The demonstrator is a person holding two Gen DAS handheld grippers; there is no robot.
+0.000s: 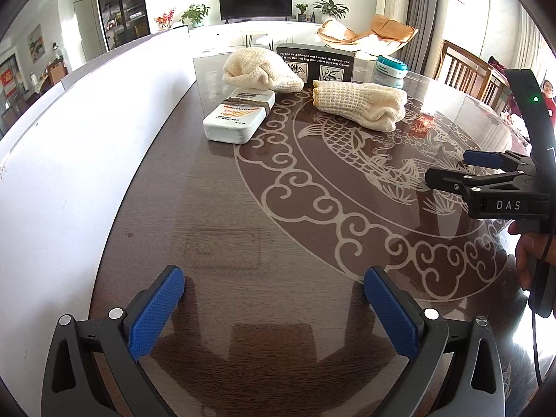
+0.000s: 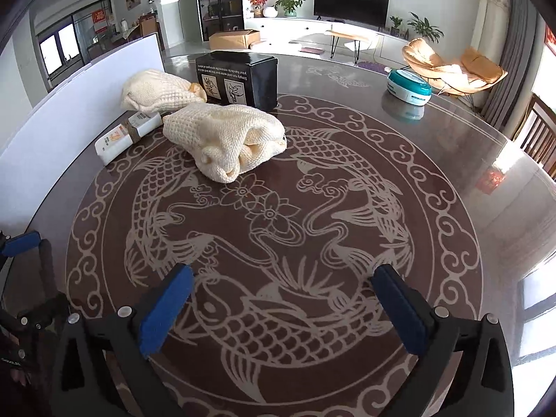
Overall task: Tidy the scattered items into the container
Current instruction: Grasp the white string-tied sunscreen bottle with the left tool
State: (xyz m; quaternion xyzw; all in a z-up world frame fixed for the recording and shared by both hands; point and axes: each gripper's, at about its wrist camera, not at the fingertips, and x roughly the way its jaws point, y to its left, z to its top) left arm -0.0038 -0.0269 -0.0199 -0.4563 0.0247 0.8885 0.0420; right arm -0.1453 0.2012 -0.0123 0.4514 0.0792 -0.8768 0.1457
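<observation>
Right wrist view showed the right gripper (image 2: 281,312) fingers spread wide and empty; the cream knitted cloth bundle (image 2: 226,139) lay at eleven o'clock, well apart.

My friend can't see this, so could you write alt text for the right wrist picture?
Open blue-padded tongs, holding nothing, hover over a dark round table patterned with carp. Beyond lie two cream knitted cloths, a white box, a black box and a teal-lidded jar.

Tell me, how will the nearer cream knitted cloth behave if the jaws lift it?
The nearer cream cloth looks soft and loosely folded, so it will probably sag and unfold. Its open knit should grip well, not slip. It seems light and unlikely to roll.
</observation>
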